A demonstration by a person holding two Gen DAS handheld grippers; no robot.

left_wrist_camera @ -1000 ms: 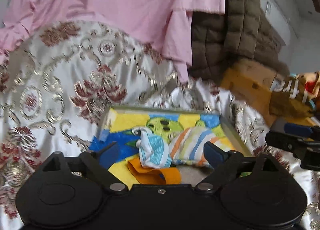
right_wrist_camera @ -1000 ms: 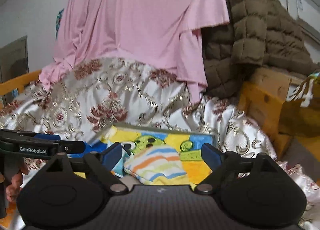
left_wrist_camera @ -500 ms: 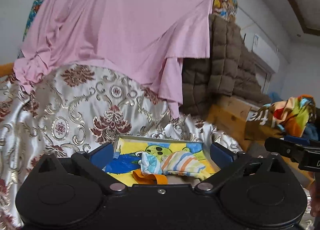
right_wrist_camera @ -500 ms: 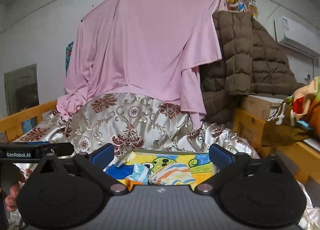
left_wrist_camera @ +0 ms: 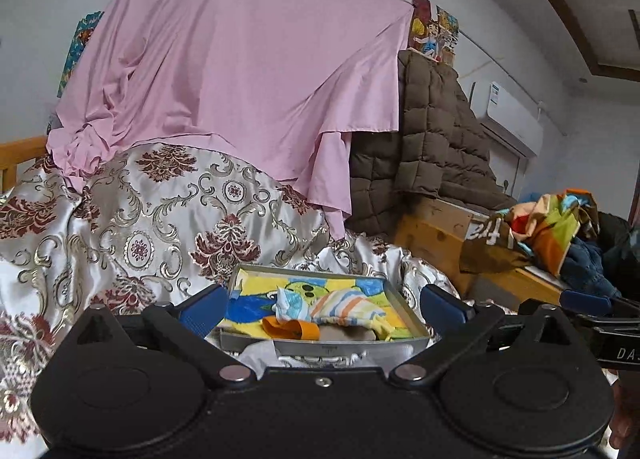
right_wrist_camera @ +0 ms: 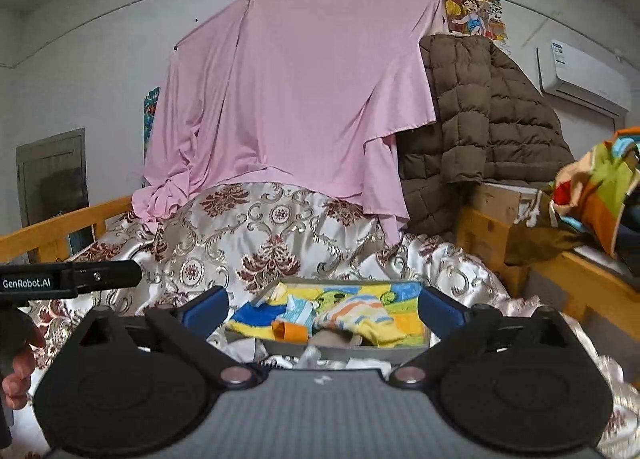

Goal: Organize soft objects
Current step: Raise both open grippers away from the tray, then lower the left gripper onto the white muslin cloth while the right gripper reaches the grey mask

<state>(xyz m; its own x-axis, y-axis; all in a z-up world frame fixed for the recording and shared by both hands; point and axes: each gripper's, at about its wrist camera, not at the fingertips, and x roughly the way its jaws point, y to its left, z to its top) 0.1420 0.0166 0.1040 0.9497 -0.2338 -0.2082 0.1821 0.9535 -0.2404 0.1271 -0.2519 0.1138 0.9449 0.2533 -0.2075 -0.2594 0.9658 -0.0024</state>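
Observation:
A grey tray (left_wrist_camera: pixel 328 347) (right_wrist_camera: pixel 360 353) lined with a bright cartoon towel rests on the silver brocade bedspread (left_wrist_camera: pixel 160 227). In it lie a pastel striped sock (left_wrist_camera: pixel 348 309) (right_wrist_camera: pixel 356 313), a blue-and-white striped sock (left_wrist_camera: pixel 292 305) (right_wrist_camera: pixel 298 311) and an orange sock (left_wrist_camera: pixel 292 329) (right_wrist_camera: pixel 290 331). My left gripper (left_wrist_camera: pixel 324 305) hovers open in front of the tray, well short of it, holding nothing. Beside it my right gripper (right_wrist_camera: pixel 324 306) is open and empty too, equally far back. Each gripper shows at the edge of the other's view.
A pink sheet (left_wrist_camera: pixel 240 99) hangs over the head of the bed, with a brown quilted coat (left_wrist_camera: pixel 432 147) to its right. A wooden bed frame (left_wrist_camera: pixel 432 235) and a heap of colourful clothes (left_wrist_camera: pixel 556 227) stand at the right. A hand (right_wrist_camera: pixel 20 375) grips the left handle.
Both grippers have drawn back and slightly up from the tray, so it looks smaller and lower. Their jaws have spread a little wider. The socks stayed in the tray.

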